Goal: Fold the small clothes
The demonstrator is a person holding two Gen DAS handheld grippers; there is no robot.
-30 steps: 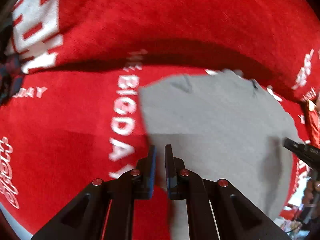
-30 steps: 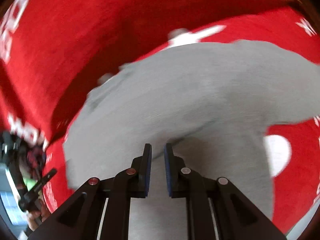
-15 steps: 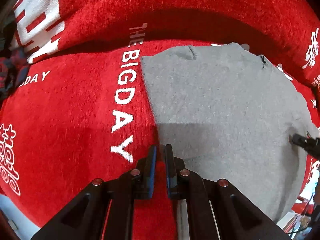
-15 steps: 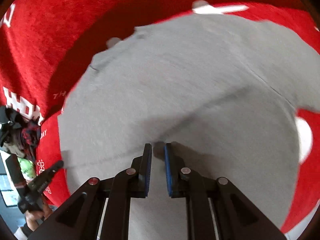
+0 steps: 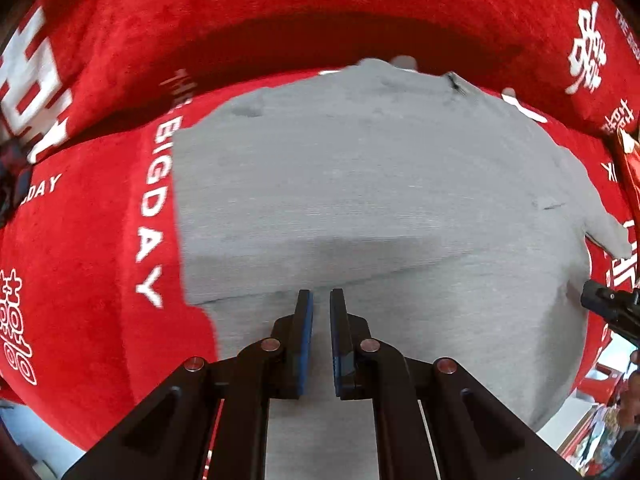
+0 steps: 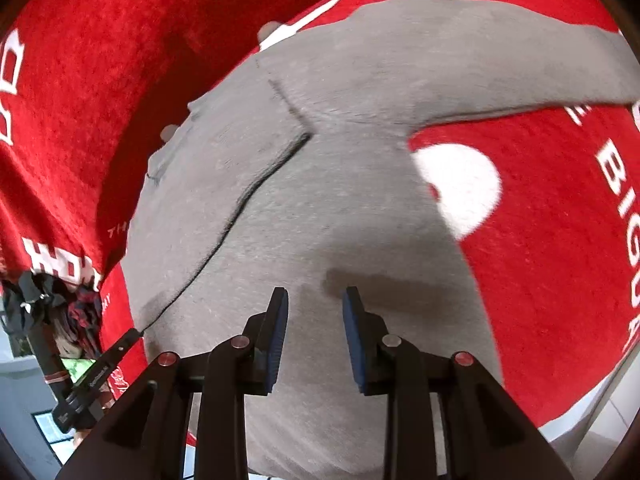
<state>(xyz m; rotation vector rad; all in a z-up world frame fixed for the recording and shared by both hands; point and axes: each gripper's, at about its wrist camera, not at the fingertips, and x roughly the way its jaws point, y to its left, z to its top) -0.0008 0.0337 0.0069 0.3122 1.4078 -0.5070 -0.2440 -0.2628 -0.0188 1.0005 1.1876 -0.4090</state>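
Note:
A small grey long-sleeved top [image 5: 360, 184] lies flat on a red cloth with white lettering [image 5: 92, 240]. Its left side is folded over the body, with the fold edge showing as a dark line [image 6: 248, 196] in the right wrist view. One sleeve [image 6: 500, 72] stretches out to the right. My left gripper [image 5: 320, 300] hovers over the lower part of the top, jaws nearly closed with a narrow gap and nothing between them. My right gripper [image 6: 314, 300] is open above the top's body [image 6: 340, 220], empty.
The red cloth rises into a fold at the back [image 5: 320, 12]. A dark bundle of clothes [image 6: 52, 304] lies off the cloth's left edge. The other gripper's tip shows at the right edge [image 5: 608, 308] and at the lower left [image 6: 100, 368]. Pale floor lies beyond the cloth [image 6: 600, 420].
My right gripper has opened and let go of the top, which now lies flat. My left gripper has moved right from the garment's left edge to over its body.

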